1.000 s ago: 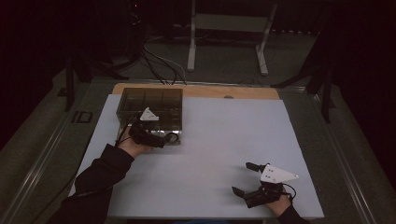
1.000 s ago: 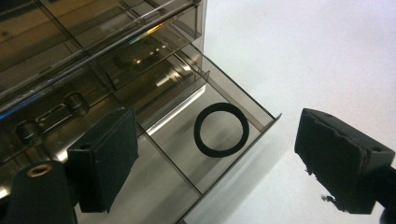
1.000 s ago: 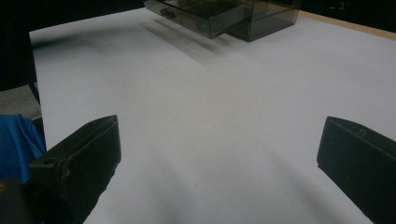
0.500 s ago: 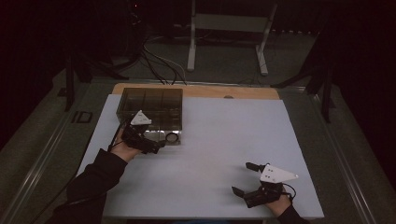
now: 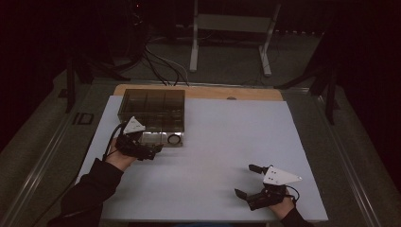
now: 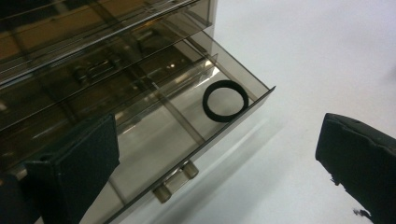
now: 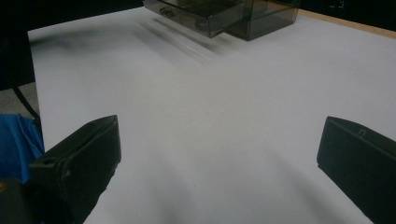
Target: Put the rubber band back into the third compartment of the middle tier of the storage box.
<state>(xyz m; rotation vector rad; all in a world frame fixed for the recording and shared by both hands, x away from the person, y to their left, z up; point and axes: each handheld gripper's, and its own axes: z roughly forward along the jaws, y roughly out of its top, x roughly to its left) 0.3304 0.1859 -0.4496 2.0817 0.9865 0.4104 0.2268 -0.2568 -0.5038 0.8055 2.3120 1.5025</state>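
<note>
- The white table top (image 5: 208, 142) bears everything, with a wooden edge along its far side.
- A smoky see-through drawer box (image 5: 152, 106) stands at the far left of it.
- Its bottom drawer (image 6: 187, 126) is pulled out toward the person, handle (image 6: 176, 181) in front.
- The left gripper (image 5: 150, 150) sits just before that drawer; its jaws have just been opening and stand wide, nothing between them.
- The right gripper (image 5: 246, 180) rests near the front right edge, well apart, jaws wide and empty.
- A black ring (image 6: 225, 100) lies flat in the drawer's end compartment.
</note>
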